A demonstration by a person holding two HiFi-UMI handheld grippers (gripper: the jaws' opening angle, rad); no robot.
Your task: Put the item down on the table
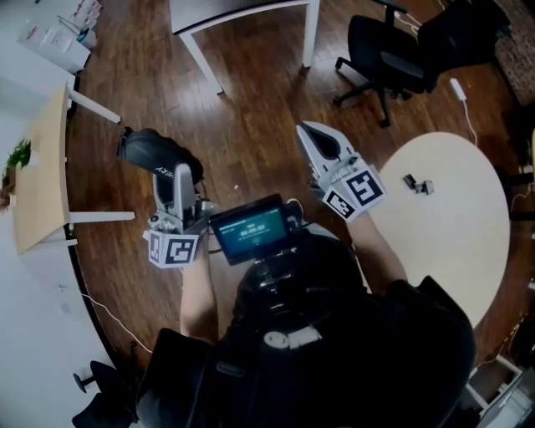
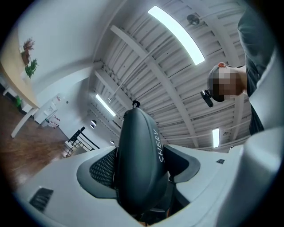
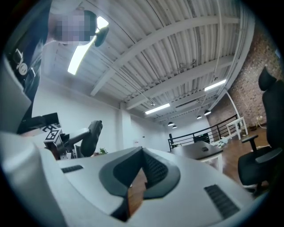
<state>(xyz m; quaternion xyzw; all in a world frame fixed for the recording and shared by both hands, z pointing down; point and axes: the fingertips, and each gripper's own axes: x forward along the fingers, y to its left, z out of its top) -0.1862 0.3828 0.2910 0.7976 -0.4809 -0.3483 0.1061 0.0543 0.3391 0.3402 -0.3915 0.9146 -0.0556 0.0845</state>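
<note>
Your left fingers (image 2: 104, 168) grip the dark case (image 2: 140, 159) over the floor (image 1: 251, 125), right fingers (image 3: 155, 170) clenched empty; releasing short of the desk (image 1: 451, 226) drops it.

On round table (image 1: 456, 251), small dark object (image 1: 416, 185)

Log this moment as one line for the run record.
left gripper: shut on dark case, held above floor | right gripper: shut, empty | round table: case not on it

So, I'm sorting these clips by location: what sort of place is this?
Probably an open-plan office or loft workspace: a black office chair on the wood floor, a round table and white desk, and a ribbed ceiling with strip lights.
</note>
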